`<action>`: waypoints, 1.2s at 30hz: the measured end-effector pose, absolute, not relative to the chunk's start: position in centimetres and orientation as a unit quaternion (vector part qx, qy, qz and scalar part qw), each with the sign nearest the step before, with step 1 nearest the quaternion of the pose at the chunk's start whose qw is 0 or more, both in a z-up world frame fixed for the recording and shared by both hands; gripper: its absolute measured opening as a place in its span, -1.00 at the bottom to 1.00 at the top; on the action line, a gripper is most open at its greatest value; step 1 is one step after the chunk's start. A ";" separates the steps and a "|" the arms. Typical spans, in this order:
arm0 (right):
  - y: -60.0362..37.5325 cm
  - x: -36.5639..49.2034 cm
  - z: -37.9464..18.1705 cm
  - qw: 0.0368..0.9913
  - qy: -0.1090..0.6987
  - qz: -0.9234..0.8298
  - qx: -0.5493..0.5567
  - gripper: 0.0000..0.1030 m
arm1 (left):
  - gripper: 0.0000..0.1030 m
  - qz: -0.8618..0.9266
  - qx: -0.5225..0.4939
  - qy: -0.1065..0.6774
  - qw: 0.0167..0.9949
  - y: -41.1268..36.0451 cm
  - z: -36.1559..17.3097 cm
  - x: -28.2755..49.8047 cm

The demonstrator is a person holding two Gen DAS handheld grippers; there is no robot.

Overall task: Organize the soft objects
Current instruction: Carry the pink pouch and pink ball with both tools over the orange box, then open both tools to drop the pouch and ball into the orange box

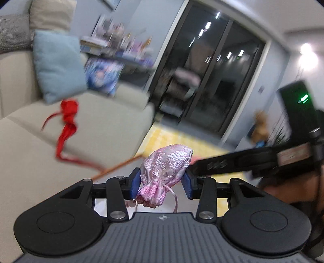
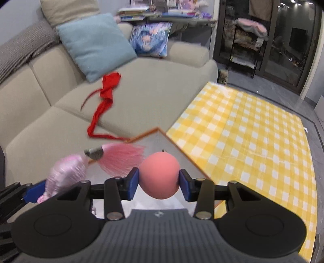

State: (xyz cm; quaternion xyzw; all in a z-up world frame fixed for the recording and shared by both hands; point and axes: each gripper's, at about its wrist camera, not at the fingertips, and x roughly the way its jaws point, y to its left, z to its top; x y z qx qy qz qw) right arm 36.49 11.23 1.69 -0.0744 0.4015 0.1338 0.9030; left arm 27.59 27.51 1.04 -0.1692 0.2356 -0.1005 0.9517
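My left gripper (image 1: 163, 183) is shut on a pink brocade drawstring pouch (image 1: 166, 168), held in the air near the sofa's edge. The pouch also shows in the right wrist view (image 2: 64, 174), with a pink tassel (image 2: 121, 157) beside it. My right gripper (image 2: 159, 182) is shut on a salmon-pink foam ball (image 2: 160, 175), above a white table with an orange rim (image 2: 145, 134). The right gripper's arm (image 1: 253, 161) reaches in from the right in the left wrist view. A red cloth strip (image 2: 105, 101) lies on the beige sofa (image 2: 50, 121).
A light blue cushion (image 2: 95, 44) and a blue patterned cushion (image 2: 149, 39) lean on the sofa back. A yellow checked mat (image 2: 243, 137) covers the floor to the right. A cluttered shelf (image 2: 162, 14) and dark glass doors (image 2: 283, 40) stand behind.
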 end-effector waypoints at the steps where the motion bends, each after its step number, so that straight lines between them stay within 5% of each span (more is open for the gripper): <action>1: 11.4 36.7 0.7 0.896 0.414 0.138 -0.082 -0.17 | -0.06 -0.090 -0.158 0.269 0.946 27.4 0.4 28.2; 11: 13.1 37.5 -8.5 0.812 0.523 0.201 -0.162 -0.17 | -0.06 -0.084 -0.020 0.460 0.884 24.2 -5.0 31.0; 24: 14.5 36.9 -11.3 0.759 0.542 0.246 -0.264 -0.12 | -0.06 -0.097 -0.002 0.528 0.844 23.5 -8.5 30.6; 31: 14.5 37.0 -11.0 0.770 0.535 0.238 -0.253 -0.03 | 0.14 -0.100 0.007 0.531 0.842 23.8 -8.6 30.7; 34: 13.9 36.9 -10.0 0.784 0.530 0.232 -0.226 0.19 | 0.72 -0.093 0.024 0.525 0.845 23.5 -8.5 30.7; 36: 13.5 36.9 -9.3 0.791 0.525 0.230 -0.212 0.19 | 0.71 -0.079 0.032 0.516 0.852 23.6 -8.2 30.5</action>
